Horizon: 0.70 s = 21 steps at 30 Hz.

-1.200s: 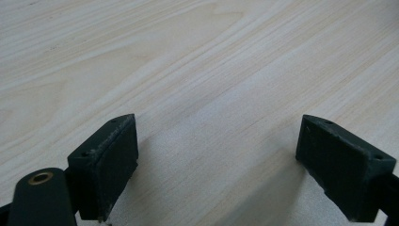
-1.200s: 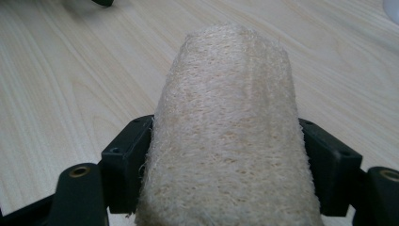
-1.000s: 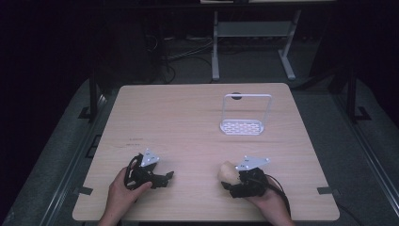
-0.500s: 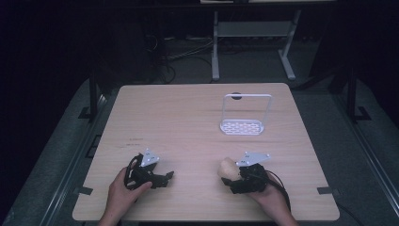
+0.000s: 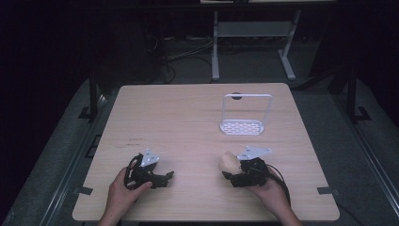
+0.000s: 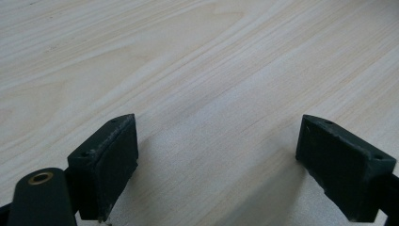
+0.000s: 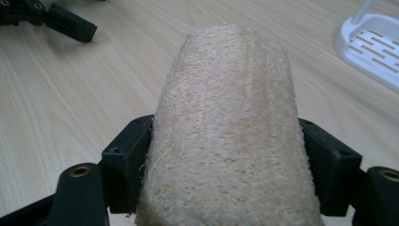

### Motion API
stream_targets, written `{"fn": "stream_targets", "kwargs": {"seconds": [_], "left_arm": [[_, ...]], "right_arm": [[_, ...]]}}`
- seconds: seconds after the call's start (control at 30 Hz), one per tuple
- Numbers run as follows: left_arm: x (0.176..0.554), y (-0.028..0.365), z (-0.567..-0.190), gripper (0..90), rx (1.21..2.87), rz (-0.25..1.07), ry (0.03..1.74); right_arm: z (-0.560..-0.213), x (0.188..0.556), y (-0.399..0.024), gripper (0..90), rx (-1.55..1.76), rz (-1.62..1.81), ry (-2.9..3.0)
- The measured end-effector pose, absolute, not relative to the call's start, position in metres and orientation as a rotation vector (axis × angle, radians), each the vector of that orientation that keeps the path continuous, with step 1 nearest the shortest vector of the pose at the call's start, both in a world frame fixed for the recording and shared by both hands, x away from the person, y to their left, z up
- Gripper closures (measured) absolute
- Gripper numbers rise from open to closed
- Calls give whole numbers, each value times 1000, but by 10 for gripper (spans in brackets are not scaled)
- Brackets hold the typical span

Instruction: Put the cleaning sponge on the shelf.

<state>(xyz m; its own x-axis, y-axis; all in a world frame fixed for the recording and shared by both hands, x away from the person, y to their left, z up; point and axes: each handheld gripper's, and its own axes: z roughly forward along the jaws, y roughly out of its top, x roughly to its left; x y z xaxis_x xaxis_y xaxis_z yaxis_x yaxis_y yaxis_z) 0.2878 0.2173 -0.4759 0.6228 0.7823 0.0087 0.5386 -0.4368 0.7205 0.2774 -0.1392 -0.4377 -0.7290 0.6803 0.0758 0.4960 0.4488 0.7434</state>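
Loofah sponge (image 7: pixel 226 136) sits clamped in the right tool (image 5: pixel 235 170), jaws pressed into both its flanks, so the pick-up looks done. Sponge end sticks out forward past the jaws in the right gripper view; in the high view it shows as a pale lump (image 5: pixel 229 162) at the tool's front, near the worktop's (image 5: pixel 179 122) front edge, right of centre. Cannot tell whether it is lifted clear of the worktop or resting on it.

Left tool (image 5: pixel 162 178) is empty, jaws spread wide over bare wood, nothing between them in the left gripper view (image 6: pixel 216 160). It sits low at the front left, well apart from the sponge.

White rack (image 5: pixel 245 126), a slotted base with a tall wire loop, stands farther back on the worktop, beyond the right tool and apart from it. It appears empty.

Judgement: grasp is finished, the carry is left. Likely remaining: move the sponge forward to the rack, set it on the slotted base, let go. Placement not yet begun.
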Motion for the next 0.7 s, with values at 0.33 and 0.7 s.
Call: {"fn": "stream_targets", "kwargs": {"seconds": [0.33,0.7], "left_arm": [[288,217,-476,128,2148,450,1030],[288,217,-476,128,2147,450,1030]], "right_arm": [[-433,285,-140,269,1019,1150,2446],[-426,293,-141,269,1023,1153,2422]]}}
